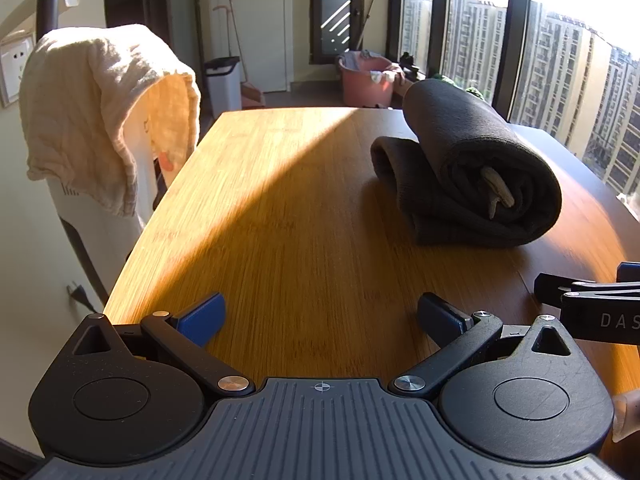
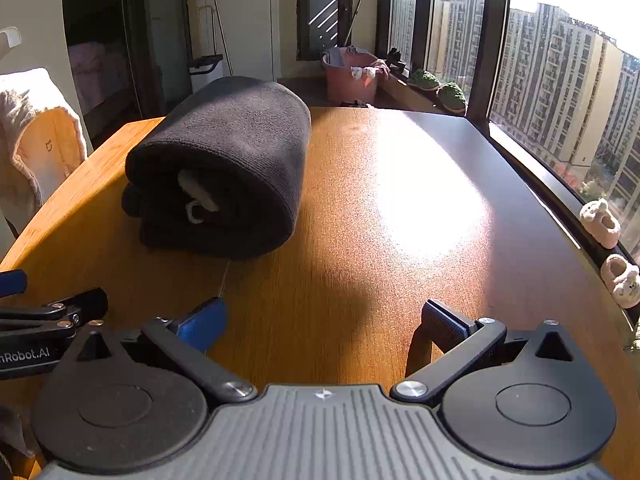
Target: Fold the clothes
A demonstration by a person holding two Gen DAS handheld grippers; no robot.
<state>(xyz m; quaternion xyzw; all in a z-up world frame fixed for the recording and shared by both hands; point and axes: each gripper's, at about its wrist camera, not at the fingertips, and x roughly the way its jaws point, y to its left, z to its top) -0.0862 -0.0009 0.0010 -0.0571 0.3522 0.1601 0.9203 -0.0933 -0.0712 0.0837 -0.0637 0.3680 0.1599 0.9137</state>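
A dark grey garment (image 1: pixel 472 168) lies folded in a thick bundle on the wooden table (image 1: pixel 288 208), a pale tag showing at its near end. It also shows in the right wrist view (image 2: pixel 224 160), ahead and to the left. My left gripper (image 1: pixel 320 316) is open and empty, low over the table near its front edge, the bundle ahead to its right. My right gripper (image 2: pixel 324 324) is open and empty, also near the front edge. Each gripper sees the other at its side: the right one (image 1: pixel 592 300) and the left one (image 2: pixel 40 316).
A cream cloth (image 1: pixel 100 112) hangs over a white appliance left of the table. A pink basin (image 2: pixel 352 76) with laundry stands beyond the far end. Windows run along the right side, with small slippers (image 2: pixel 612 248) on the sill. A white bin (image 1: pixel 224 80) stands far back.
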